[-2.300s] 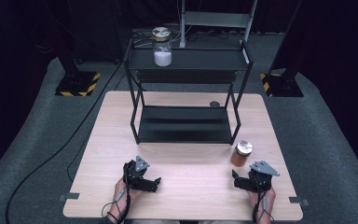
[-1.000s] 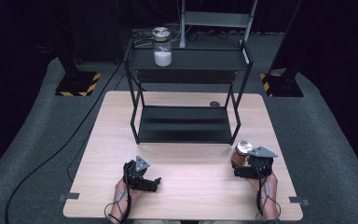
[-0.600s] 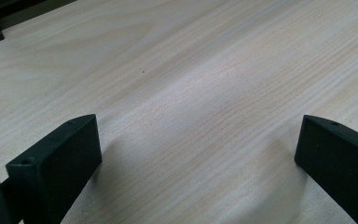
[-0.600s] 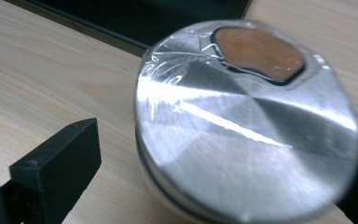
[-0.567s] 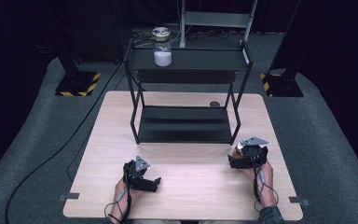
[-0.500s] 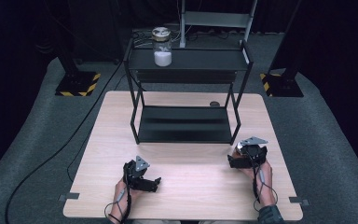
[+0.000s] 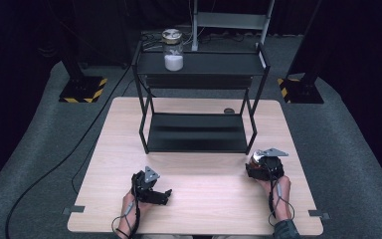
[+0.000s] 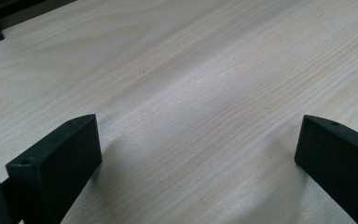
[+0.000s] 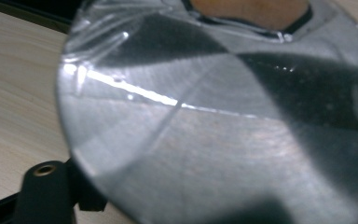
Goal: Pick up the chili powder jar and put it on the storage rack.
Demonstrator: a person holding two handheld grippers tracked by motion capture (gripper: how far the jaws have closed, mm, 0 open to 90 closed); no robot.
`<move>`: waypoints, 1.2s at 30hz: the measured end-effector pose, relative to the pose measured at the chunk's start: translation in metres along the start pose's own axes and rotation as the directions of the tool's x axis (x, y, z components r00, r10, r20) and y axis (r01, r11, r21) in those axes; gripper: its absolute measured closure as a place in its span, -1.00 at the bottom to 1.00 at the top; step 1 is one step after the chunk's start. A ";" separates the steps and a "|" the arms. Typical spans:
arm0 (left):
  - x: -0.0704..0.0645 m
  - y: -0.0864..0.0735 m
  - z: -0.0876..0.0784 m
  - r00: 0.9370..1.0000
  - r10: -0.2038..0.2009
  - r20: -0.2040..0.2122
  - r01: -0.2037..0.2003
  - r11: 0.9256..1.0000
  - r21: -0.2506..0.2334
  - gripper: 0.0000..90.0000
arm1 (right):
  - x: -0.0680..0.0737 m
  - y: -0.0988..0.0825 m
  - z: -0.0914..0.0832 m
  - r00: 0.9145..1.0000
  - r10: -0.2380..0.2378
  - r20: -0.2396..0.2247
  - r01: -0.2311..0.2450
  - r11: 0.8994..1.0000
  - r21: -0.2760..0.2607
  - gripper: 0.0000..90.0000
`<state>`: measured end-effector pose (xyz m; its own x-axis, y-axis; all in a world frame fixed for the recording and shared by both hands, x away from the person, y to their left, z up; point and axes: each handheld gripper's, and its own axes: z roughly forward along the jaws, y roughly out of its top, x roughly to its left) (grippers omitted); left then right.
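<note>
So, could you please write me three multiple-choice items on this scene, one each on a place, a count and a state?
1. Where does the jar of white powder stand?
A. the rack's top shelf
B. the rack's bottom shelf
C. the table

2. How many jars are there?
A. one
B. two
C. four

3. How are the left gripper's jaws?
A. shut on a jar
B. open, nothing between
C. shut on a cable

Key: 1 A, it sits on the top shelf; 2 B, the second jar is at the right gripper; 3 B, bare wood shows between them.

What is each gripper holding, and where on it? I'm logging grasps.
The right gripper has just closed on the small jar, gripping its glass sides. The left gripper holds nothing.
</note>
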<state>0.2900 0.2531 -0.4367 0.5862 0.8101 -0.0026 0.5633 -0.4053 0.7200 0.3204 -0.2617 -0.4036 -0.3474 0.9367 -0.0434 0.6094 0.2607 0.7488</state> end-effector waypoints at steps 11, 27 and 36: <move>0.000 0.000 0.000 1.000 -0.001 0.000 0.001 1.000 0.000 -1.00 | 0.002 0.002 0.000 1.000 -0.006 -0.008 0.006 1.000 0.007 -0.33; 0.000 0.000 0.000 1.000 -0.001 0.000 0.001 1.000 -0.001 -1.00 | -0.003 0.033 -0.005 0.997 -0.044 -0.061 0.050 0.993 0.109 -0.33; 0.000 0.000 0.000 1.000 0.000 0.000 0.000 1.000 0.000 -1.00 | -0.001 0.061 -0.005 0.991 -0.082 -0.109 0.101 0.978 0.180 -0.33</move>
<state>0.2900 0.2531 -0.4367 0.5861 0.8103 -0.0028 0.5633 -0.4050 0.7202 0.3548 -0.2482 -0.3546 -0.4720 0.8810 -0.0326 0.6894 0.3919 0.6092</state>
